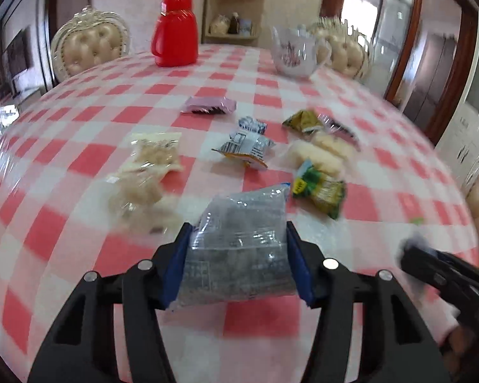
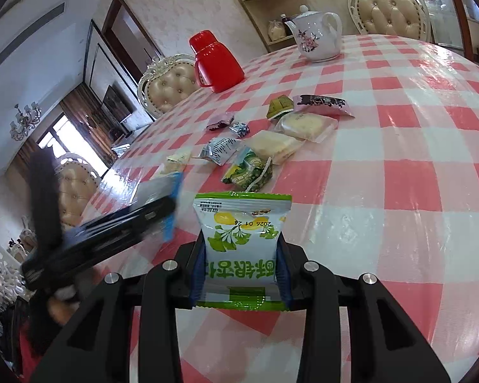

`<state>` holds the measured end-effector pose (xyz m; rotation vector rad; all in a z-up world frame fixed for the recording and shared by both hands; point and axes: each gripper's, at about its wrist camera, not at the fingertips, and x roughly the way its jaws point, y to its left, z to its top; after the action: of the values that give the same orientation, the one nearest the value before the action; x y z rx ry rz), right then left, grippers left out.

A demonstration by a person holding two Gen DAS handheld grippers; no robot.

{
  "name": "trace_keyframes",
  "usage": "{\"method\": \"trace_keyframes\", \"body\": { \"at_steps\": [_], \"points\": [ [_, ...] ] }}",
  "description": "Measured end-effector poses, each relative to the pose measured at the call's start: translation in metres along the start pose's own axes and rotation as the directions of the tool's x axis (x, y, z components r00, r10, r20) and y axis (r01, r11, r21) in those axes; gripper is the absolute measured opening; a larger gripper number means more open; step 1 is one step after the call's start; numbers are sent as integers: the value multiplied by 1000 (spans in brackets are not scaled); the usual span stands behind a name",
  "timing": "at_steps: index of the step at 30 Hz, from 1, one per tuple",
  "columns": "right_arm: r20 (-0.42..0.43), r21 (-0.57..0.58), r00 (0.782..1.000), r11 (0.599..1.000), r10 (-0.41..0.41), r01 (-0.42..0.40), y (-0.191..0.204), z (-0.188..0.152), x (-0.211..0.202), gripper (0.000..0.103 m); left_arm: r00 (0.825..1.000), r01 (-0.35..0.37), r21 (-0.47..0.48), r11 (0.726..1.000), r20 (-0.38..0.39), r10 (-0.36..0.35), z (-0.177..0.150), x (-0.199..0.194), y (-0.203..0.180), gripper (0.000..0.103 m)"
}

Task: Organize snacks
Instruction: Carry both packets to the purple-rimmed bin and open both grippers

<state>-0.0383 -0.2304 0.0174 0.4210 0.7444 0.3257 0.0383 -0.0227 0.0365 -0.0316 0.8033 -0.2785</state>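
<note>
My left gripper is shut on a clear grey snack packet and holds it above the checked table. My right gripper is shut on a white and green snack packet, held above the table. The left gripper also shows in the right wrist view, blurred, just left of the green packet. Loose snacks lie mid-table: beige packets, a pink packet, a silver-blue packet, a green packet and pale cakes.
A red thermos jug and a white teapot stand at the table's far side. Padded chairs ring the table. A wooden shelf stands against the back wall.
</note>
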Motion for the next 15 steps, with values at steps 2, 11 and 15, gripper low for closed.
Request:
{"method": "trace_keyframes", "body": {
  "at_steps": [2,11,15],
  "points": [
    [-4,15,1000,1000,27,-27,0,-1,-1,37,999,-1,-26,1000,39,2,-11,-19,3,57],
    [-14,-11,996,996,87,-87,35,-25,-7,37,994,-41,-95,995,101,50,-58,-83,21,58],
    [-36,-46,992,991,124,-125,63,-40,-6,37,989,-80,-102,992,115,92,-77,-110,28,58]
  ]
}}
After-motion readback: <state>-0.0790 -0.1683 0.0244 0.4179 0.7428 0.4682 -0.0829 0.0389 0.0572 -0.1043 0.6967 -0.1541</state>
